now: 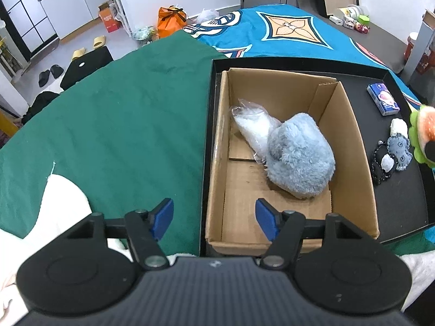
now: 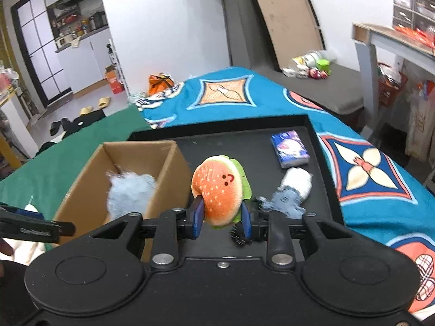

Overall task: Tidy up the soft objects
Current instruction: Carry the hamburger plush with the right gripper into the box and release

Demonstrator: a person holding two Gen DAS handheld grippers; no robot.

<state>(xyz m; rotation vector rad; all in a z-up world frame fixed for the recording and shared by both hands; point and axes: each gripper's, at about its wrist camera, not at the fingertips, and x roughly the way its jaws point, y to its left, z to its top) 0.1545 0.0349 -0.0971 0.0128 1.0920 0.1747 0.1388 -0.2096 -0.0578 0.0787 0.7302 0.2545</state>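
Note:
My right gripper [image 2: 221, 214] is shut on a plush burger [image 2: 218, 187] and holds it above the black tray [image 2: 244, 133], just right of the cardboard box [image 2: 174, 168]. The burger also shows at the right edge of the left wrist view [image 1: 425, 133]. The box [image 1: 220, 146] holds a fluffy blue plush [image 1: 299, 157] and a clear plastic bag of white stuffing [image 1: 252, 125]. My left gripper [image 1: 214, 218] is open and empty, over the box's near left corner. A denim soft toy [image 2: 285, 199], a white soft piece [image 2: 297, 180] and a tissue pack [image 2: 289, 149] lie on the tray.
A black beaded item [image 1: 382, 163] lies on the tray beside the denim toy. The tray rests on a bed with a green cloth [image 1: 122, 114] and a blue patterned blanket [image 2: 367, 168]. A white cloth [image 1: 62, 206] lies near my left gripper. A desk [image 2: 394, 43] stands at right.

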